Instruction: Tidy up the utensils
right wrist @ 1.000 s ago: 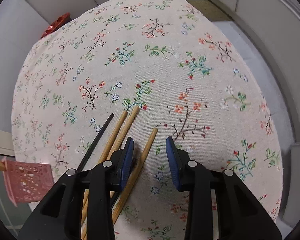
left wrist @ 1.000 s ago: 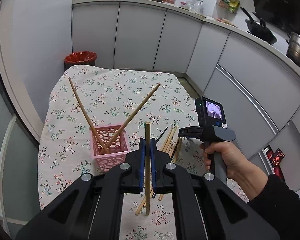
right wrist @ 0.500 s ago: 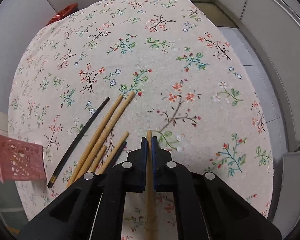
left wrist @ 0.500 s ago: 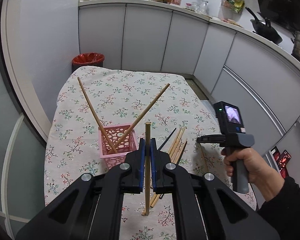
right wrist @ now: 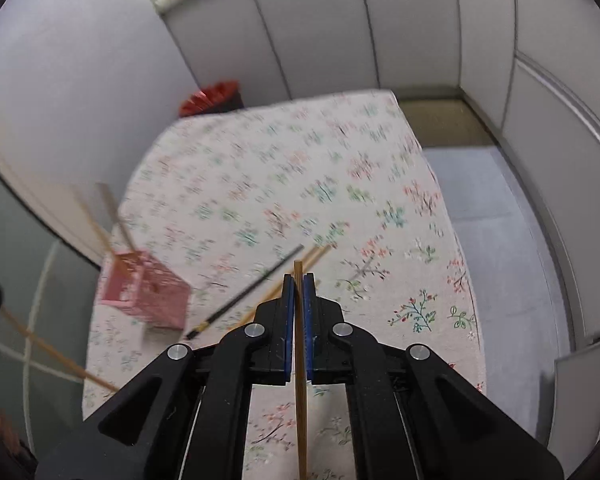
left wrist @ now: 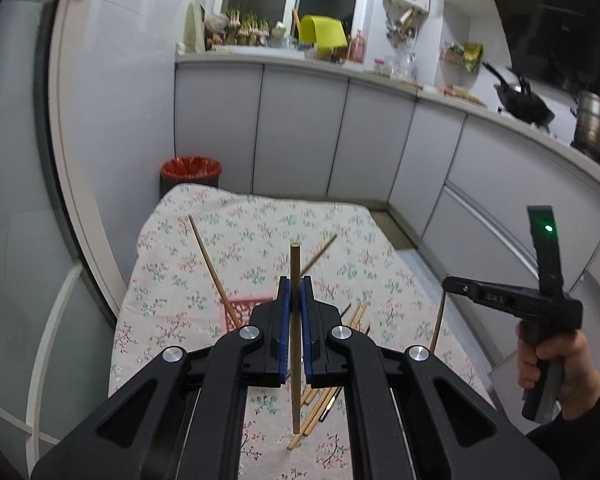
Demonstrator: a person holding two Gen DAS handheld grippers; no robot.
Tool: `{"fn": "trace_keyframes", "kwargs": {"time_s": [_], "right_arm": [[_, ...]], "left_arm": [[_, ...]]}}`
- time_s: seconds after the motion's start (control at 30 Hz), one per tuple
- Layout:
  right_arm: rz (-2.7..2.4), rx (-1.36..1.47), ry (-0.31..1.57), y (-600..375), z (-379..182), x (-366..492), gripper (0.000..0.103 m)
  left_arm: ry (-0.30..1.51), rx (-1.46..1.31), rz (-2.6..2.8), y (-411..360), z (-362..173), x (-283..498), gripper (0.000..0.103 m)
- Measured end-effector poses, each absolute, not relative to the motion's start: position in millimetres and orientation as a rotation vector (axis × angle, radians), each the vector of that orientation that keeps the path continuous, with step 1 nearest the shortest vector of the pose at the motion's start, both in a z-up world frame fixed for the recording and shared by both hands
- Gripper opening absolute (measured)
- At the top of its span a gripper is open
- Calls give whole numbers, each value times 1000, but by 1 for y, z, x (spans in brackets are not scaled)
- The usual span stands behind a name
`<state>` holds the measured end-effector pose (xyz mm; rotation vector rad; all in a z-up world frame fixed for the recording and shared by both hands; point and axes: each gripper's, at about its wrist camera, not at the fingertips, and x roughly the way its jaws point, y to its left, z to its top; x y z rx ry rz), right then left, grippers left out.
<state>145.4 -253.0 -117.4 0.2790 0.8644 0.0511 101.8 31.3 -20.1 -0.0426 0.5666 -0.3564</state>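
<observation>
The only text, on the right tongs' body (left wrist: 500, 298), is too faint to read.

Two leaning chopsticks (left wrist: 212, 264) partly block the pink basket (left wrist: 242, 308) mouth.

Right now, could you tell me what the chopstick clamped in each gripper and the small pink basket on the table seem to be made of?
The tan chopstick in the left gripper and the tan chopstick in the right gripper look like wood or bamboo: matte, uniformly tan, no shine. The pink perforated basket looks like moulded plastic, judging by its even colour and regular cut-out holes, though motion blur leaves its finish unclear.
</observation>
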Motion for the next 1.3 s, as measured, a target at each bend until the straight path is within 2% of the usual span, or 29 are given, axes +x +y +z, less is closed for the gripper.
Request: {"fn": "trace_keyframes", "kwargs": {"time_s": [0.4,0.8,0.97,1.0,1.07,1.1,1.13,1.3], "right_arm": [[119,162,574,-212,-28,102,2],[241,185,514,-172,7,104,0],[266,193,591,-163,-7,121,0],[256,200,623,-164,-16,130,3],[252,217,718,-169,-38,150,22],[250,239,766,-172,-51,160,38],[247,262,818,-176,-65,171,40],[189,248,982,-177,-124,220,30]], "left_arm": [[302,-77,-232,48,19,93,5],[288,-129,-173,56,11,125,5],[361,-177,-203,62,3,130,5],[381,-184,-207,64,1,130,5],[407,-183,-210,66,-2,130,5],[417,-181,-210,67,-3,129,5],[429,-179,-210,68,-5,128,5],[471,-195,-221,76,-11,127,5]]}}
